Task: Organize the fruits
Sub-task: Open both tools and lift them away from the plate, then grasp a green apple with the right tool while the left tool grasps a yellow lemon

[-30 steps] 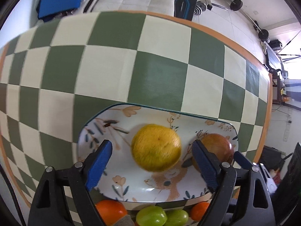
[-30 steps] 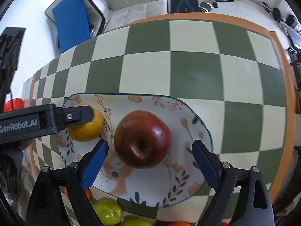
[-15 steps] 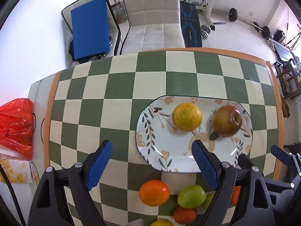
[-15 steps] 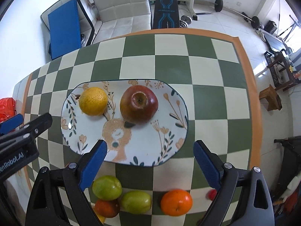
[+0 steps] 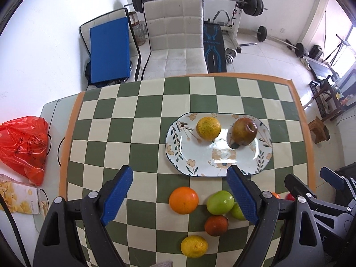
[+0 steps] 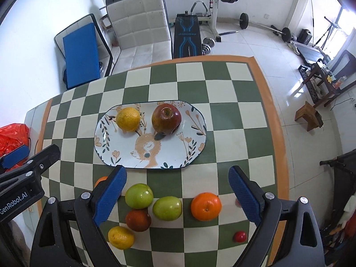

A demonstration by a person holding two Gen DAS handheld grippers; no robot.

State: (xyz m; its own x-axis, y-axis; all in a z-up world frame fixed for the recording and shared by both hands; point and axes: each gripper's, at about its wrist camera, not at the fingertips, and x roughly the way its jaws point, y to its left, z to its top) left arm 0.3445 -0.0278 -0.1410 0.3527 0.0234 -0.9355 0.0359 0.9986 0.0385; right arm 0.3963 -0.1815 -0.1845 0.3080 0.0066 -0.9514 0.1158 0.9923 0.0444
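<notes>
- left wrist view: left gripper (image 5: 179, 179) hangs above the table (image 5: 106, 133) with jaws wide, holding nothing. plate (image 5: 175, 149) lies ahead, right of centre, with a yellow citrus (image 5: 208, 128) and an apple (image 5: 244, 131) at its far side, apart. an orange (image 5: 183, 199) sits near, between the jaws' line.
- right wrist view: right gripper (image 6: 176, 183) also has jaws wide, holding nothing. loose fruit lies near of the plate: green fruit (image 6: 139, 195), second green fruit (image 6: 167, 207), second orange (image 6: 206, 206), dark fruit (image 6: 138, 220).
- judgement: next pick is due; centre one fruit between the jaws, descend straight, avoid nudging neighbours, place on the plate's bare near half.
</notes>
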